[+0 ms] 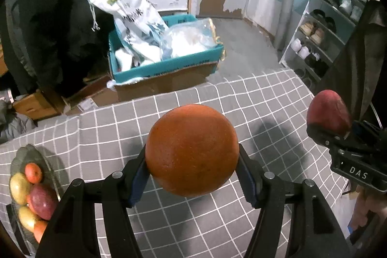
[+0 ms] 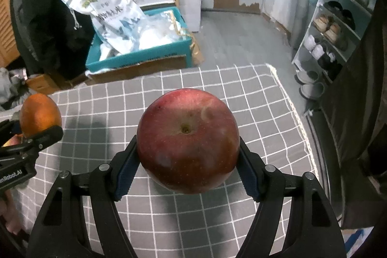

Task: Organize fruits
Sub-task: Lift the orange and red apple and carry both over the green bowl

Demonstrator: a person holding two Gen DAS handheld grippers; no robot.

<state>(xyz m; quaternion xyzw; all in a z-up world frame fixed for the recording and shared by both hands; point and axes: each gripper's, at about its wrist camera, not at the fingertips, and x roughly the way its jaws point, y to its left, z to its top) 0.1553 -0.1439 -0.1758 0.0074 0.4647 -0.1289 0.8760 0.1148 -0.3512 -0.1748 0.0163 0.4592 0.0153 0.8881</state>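
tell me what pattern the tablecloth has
Grey with a grid of thin white lines; the tablecloth shows best in the right wrist view.

Deep orange on the orange (image 1: pixel 192 150); mottled red with pale specks on the apple (image 2: pixel 188 148). Grey cloth (image 1: pixel 241 98) crossed by a thin white grid. Teal box (image 1: pixel 167 62). Black gripper arms, blue-lined jaws. Yellow, red and orange fruit on the glass plate (image 1: pixel 18 151).

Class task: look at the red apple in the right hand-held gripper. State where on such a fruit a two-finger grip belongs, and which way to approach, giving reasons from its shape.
Grip the red apple across its widest middle, as the right hand-held gripper does: one pad on each opposite cheek, stem dimple facing up and clear. Come from above at a slant; the round sides there are nearly parallel, so it probably won't squirt out.
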